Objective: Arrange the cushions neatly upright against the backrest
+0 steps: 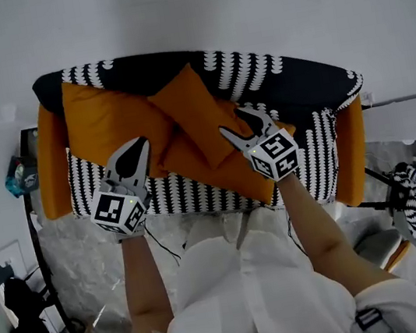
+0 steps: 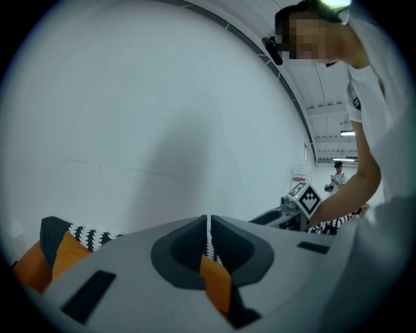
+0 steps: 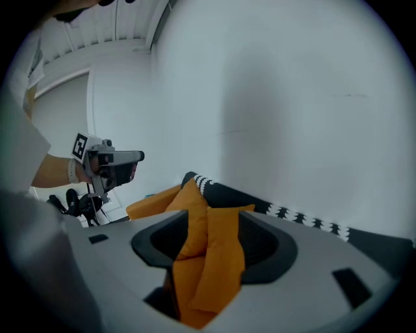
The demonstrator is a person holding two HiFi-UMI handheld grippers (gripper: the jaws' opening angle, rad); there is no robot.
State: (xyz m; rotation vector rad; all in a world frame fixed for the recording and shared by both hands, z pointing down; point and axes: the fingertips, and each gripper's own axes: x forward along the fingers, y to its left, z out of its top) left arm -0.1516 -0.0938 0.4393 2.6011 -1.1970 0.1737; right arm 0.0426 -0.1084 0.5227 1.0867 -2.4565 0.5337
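A black-and-white patterned sofa (image 1: 256, 74) with orange armrests holds three orange cushions. One cushion (image 1: 106, 123) leans on the backrest at the left. A second cushion (image 1: 193, 101) stands tilted on a corner in the middle, and a third (image 1: 200, 167) lies lower on the seat in front of it. My right gripper (image 1: 239, 123) is open at the right edge of the middle cushions. In the right gripper view its jaws (image 3: 211, 218) stand wide with the orange cushions (image 3: 224, 260) showing between them. My left gripper (image 1: 138, 148) is shut and empty, hovering over the left cushion's lower corner.
A plain white wall rises behind the sofa. On the floor left of it stand dark camera gear (image 1: 24, 319) and a black frame. To the right are a white cabinet (image 1: 410, 120) and a striped stool (image 1: 415, 198). A person (image 2: 338, 172) stands far off.
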